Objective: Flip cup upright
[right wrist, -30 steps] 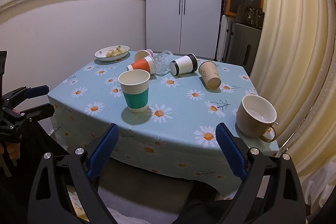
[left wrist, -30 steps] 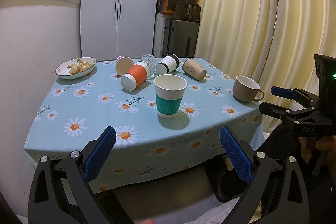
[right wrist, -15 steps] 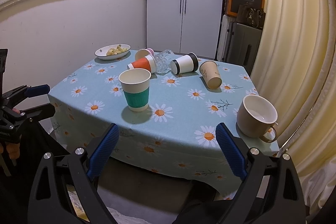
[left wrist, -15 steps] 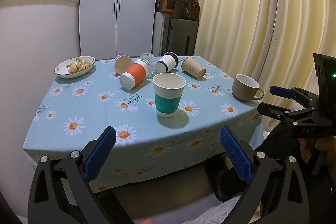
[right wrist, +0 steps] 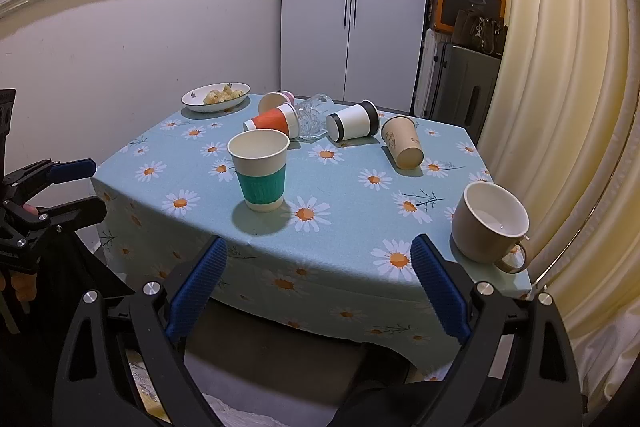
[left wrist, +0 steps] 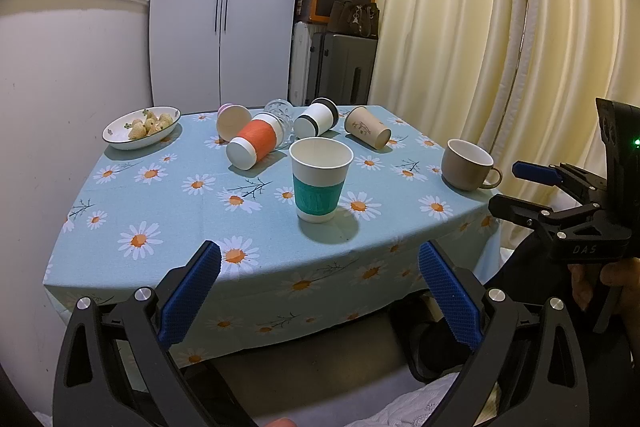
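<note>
Several cups are lying on their sides at the far end of the table: an orange-sleeved cup, a pink cup behind it, a clear glass, a white cup with black bands, and a tan paper cup. From the right wrist view they are sitting around twelve o'clock, with the tan one toward one o'clock. A teal-sleeved cup and a beige mug are already standing upright, the mug at three o'clock near the table's corner.

Both tools are hanging back off the near edge. The left gripper is holding its fingers spread wide and gripping nothing; the right gripper is likewise splayed and empty. So a reach seems to be the step in hand, and which tipped cup is the target I cannot tell. The next move is calling for a long advance past the teal cup without knocking it.

The right view is showing the mug's white interior and the tan cup's closed base; the left view is showing the orange cup's closed base and the snacks in the dish more plainly.
</note>
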Motion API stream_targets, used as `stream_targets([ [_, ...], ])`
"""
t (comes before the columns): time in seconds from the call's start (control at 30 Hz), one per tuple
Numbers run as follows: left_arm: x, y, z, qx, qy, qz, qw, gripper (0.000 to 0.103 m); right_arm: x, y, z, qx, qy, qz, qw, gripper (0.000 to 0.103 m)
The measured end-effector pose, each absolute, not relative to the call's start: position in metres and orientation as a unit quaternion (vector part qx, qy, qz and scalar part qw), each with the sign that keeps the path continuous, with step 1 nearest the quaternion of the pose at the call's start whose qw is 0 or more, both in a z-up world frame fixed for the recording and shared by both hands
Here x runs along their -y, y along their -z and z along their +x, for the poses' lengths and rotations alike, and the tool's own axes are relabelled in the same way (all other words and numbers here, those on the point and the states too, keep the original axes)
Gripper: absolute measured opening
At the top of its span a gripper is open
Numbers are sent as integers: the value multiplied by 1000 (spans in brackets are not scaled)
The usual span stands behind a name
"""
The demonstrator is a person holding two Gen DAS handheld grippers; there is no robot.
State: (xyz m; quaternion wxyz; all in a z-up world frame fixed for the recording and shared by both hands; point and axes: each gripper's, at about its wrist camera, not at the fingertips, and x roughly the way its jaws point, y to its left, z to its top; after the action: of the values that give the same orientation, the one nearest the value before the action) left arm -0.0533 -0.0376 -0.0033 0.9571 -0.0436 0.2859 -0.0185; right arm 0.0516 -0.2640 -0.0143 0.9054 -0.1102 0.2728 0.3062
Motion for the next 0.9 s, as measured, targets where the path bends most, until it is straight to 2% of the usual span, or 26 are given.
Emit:
stream_targets([
  [0.9, 33, 6, -52, -289, 18, -43, 956, 97, 265, 14, 52, -273, -305, -111, 906, 92],
])
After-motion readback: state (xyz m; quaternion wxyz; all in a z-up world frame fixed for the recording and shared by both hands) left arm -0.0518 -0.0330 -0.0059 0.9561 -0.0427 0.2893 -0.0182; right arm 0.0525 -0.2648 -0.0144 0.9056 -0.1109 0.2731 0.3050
